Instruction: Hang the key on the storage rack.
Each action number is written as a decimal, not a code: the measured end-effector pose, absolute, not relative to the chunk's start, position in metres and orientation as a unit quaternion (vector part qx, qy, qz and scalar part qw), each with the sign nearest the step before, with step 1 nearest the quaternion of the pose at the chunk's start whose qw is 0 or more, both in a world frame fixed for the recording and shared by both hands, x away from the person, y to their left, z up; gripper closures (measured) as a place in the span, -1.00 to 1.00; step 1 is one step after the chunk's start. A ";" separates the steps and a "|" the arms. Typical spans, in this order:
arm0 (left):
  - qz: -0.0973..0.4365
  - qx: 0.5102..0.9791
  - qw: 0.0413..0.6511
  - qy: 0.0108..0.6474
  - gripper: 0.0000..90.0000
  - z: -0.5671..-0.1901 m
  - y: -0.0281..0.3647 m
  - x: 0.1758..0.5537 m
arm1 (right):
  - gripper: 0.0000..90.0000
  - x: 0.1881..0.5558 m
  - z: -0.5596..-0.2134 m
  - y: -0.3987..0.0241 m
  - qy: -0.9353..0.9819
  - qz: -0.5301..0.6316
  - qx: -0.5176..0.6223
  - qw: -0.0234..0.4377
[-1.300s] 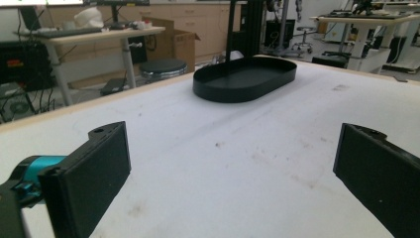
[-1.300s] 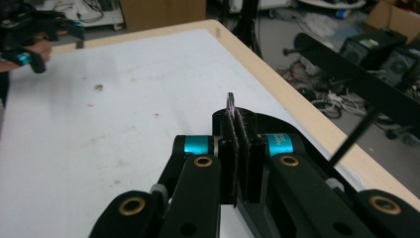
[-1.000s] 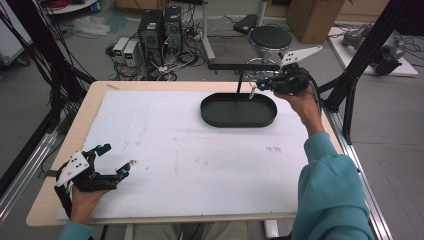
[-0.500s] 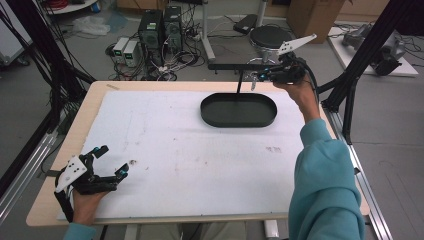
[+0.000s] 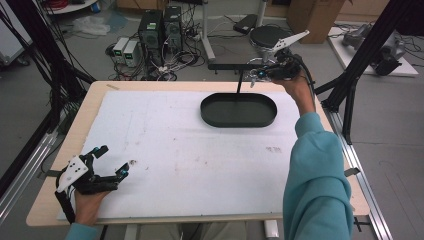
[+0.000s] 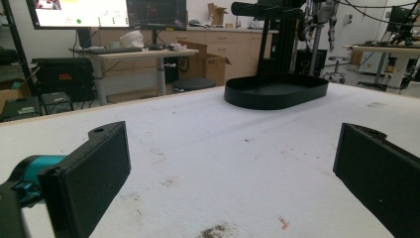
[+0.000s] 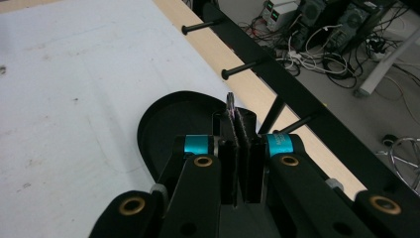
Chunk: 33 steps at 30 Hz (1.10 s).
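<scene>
My right gripper (image 5: pixel 256 75) hangs past the table's far edge, beside the black peg rack (image 5: pixel 234 66). Its jaws are shut on a small thin dark object (image 7: pixel 230 101) that sticks out past the pads. Below and in front of it in the right gripper view lie the black oval tray (image 7: pixel 163 129) and the rack's pegs (image 7: pixel 243 69). The tray (image 5: pixel 238 124) sits at the back right of the white mat. My left gripper (image 5: pixel 114 161) rests at the near left corner, jaws wide open with nothing between them (image 6: pixel 233 183). The tray (image 6: pixel 275 97) lies far ahead of it.
A white foam mat (image 5: pixel 190 160) covers the wooden table (image 5: pixel 120 86). The rack's upright post (image 5: pixel 240 81) stands just behind the tray. Computers and cables (image 5: pixel 160 35) crowd the floor beyond, and black frame legs (image 5: pixel 350 85) stand at the right.
My right gripper has drifted away from the tray's far rim toward the rack's bar, still shut on the thin object. The left gripper has stayed put.
</scene>
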State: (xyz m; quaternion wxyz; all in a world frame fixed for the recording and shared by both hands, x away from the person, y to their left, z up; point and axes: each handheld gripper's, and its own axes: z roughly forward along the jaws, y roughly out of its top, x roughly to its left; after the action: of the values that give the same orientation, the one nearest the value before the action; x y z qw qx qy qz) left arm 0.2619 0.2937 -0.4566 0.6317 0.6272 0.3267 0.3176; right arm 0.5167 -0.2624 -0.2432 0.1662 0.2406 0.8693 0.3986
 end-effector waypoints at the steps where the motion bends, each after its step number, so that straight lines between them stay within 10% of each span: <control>1: 0.320 0.629 0.630 0.324 -0.96 -0.457 0.294 0.262 | 0.98 0.518 -0.244 -0.262 0.870 0.396 0.241 0.168; 33: 0.325 0.626 0.632 0.322 -0.96 -0.457 0.294 0.260 | 0.97 0.542 -0.264 -0.263 0.879 0.358 0.263 0.172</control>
State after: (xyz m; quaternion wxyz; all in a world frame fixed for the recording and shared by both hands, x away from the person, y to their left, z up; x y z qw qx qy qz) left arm 0.2603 0.2938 -0.4572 0.6321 0.6257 0.3219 0.3247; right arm 0.5416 -0.2632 -0.2640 0.1720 0.2632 0.8793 0.3576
